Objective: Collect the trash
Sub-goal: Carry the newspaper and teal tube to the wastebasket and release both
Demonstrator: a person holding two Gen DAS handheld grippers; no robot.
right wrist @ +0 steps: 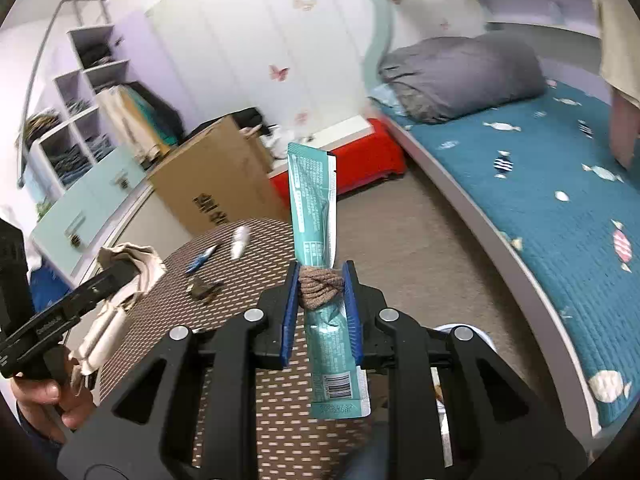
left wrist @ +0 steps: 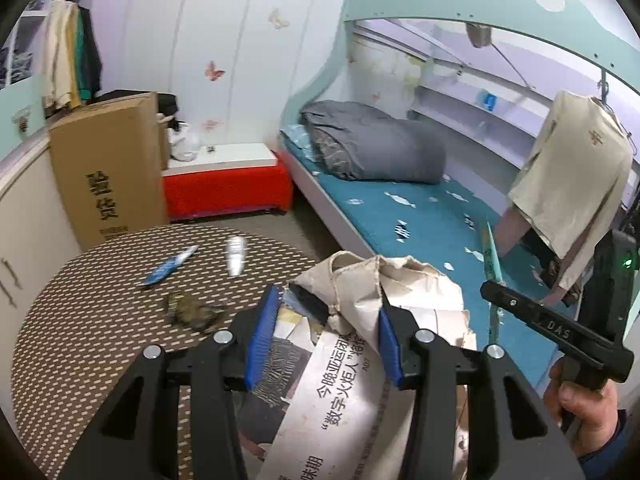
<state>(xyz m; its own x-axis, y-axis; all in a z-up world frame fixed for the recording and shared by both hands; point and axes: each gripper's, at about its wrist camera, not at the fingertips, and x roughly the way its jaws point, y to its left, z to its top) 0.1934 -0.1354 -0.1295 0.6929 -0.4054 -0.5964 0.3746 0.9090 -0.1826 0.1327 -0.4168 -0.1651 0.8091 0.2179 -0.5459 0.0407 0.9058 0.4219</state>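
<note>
Hand-held gripper [right wrist: 322,292] around teal wrapper [right wrist: 314,208]

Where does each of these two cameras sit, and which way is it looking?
Left wrist view: rides the left claw, looking along its fingers at crumpled newspaper it grips; the person's other hand shows at right.
Right wrist view: rides the right claw, shut on a teal wrapper and brown cord; the other hand shows at left.
Both share the round woven table and blue bed.
</note>
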